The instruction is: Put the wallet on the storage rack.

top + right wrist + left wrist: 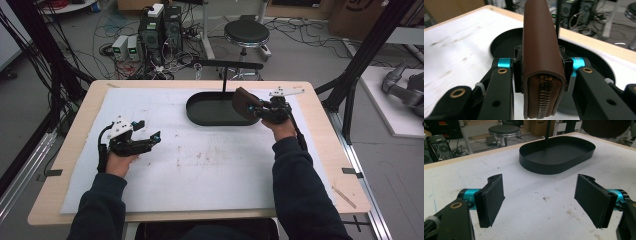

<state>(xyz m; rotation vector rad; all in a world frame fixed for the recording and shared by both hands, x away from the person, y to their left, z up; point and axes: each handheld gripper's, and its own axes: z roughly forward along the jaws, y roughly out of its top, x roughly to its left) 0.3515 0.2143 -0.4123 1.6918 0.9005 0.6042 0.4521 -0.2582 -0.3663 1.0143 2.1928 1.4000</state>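
Right gripper: clenching a brown wallet between its jaws, holding it above the right end of the tray (the right hand is coming in from the table's near side).

Wallet: standing on edge in the right gripper view, its zip facing the camera and its brown spine running away toward the tray; both pads are pressing its flat sides.

Left gripper: hanging released over the white mat, jaws spread wide with nothing between them (in the left gripper view the two black pads are sitting well apart over bare mat).

Tray: a black oval with a low wall, lying on the far middle of the mat; a thin black post is rising from its far edge and carrying a bar across the top. Nothing is lying in the part of the tray that the left gripper view is showing.

Table: light wood, the stained mat covering most of it.

Beyond the table: a black stool standing on the floor, computer boxes and loose cables around it.
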